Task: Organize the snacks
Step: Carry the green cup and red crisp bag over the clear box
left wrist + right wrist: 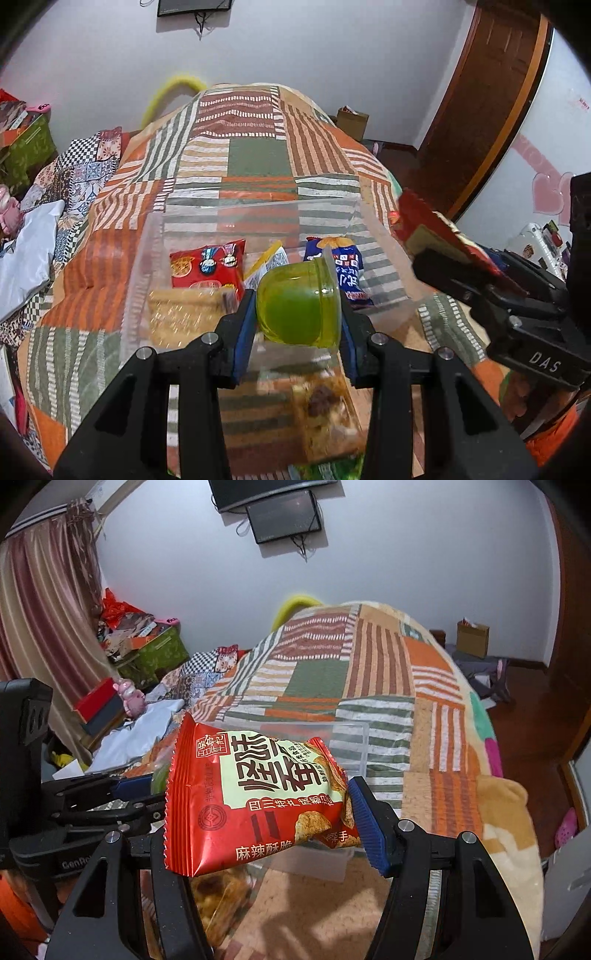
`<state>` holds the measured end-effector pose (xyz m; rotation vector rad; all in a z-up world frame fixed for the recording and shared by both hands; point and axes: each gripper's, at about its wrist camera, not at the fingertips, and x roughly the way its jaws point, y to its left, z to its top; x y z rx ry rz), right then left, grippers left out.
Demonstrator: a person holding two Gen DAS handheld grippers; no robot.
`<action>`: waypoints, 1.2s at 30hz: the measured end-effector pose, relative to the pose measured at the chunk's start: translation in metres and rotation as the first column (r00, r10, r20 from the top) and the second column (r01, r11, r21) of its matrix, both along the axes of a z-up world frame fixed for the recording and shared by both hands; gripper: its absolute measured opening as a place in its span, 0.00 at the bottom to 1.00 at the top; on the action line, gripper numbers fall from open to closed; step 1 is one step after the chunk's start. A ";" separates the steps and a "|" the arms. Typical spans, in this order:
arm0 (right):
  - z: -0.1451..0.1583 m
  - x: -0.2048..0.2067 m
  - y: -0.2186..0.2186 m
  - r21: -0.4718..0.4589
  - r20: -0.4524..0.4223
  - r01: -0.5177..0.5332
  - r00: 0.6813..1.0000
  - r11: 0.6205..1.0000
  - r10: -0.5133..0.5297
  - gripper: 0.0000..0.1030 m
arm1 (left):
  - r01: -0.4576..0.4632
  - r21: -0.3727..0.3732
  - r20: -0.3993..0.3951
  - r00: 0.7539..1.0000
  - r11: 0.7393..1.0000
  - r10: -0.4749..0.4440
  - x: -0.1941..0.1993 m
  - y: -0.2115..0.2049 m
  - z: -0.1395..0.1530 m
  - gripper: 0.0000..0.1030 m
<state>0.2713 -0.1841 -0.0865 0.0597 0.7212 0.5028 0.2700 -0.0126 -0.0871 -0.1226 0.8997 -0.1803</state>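
My left gripper (pixel 295 314) is shut on a green jelly cup (pixel 299 304), held on its side over the near part of a clear plastic bin (pixel 147 243) on the bed. The bin holds a red snack packet (pixel 208 267), a blue packet (pixel 345 271), a yellow-and-white packet (pixel 267 262) and a golden packet (pixel 184 314). My right gripper (pixel 258 808) is shut on a red crisps packet (pixel 255 797), held above the bin's near right side (pixel 347 746). The right gripper with its red packet also shows in the left wrist view (pixel 436 229).
The bin rests on a patchwork quilt (pixel 258 155) covering the bed. A clear packet of brown snacks (pixel 325 417) lies on the quilt below my left gripper. Boxes and clutter (pixel 147 650) stand to the left. A wooden door (pixel 491 92) is at right.
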 end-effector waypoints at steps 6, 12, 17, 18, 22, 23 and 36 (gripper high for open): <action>-0.013 0.018 0.006 0.005 -0.044 -0.002 0.999 1.000 0.002 0.59 | 0.008 0.020 -0.027 1.000 1.000 -0.008 0.021 -0.004 -0.016 0.39; -0.024 0.028 0.014 -0.016 -0.077 -0.016 0.997 1.000 0.014 0.59 | 0.011 0.051 -0.049 0.999 0.999 -0.008 0.031 -0.004 -0.031 0.39; -0.024 0.028 0.020 -0.059 -0.057 -0.015 0.998 0.998 0.011 0.59 | 0.021 0.108 -0.036 0.999 0.994 -0.018 0.031 -0.011 -0.036 0.39; -0.024 0.028 0.022 -0.068 -0.056 -0.016 0.998 0.998 0.012 0.60 | 0.026 0.120 -0.034 0.999 0.992 -0.022 0.030 -0.013 -0.036 0.39; -0.026 0.025 0.026 -0.103 -0.048 -0.024 0.999 0.994 0.019 0.62 | 0.037 0.133 -0.036 0.999 0.990 -0.033 0.028 -0.014 -0.037 0.41; -0.026 0.025 0.026 -0.107 -0.047 -0.026 0.999 0.994 0.021 0.62 | 0.039 0.134 -0.038 0.999 0.990 -0.034 0.027 -0.014 -0.038 0.41; -0.024 0.018 0.021 -0.043 -0.109 -0.051 0.993 0.998 0.046 0.67 | 0.033 0.062 -0.046 0.998 0.998 -0.030 0.012 -0.005 -0.031 0.47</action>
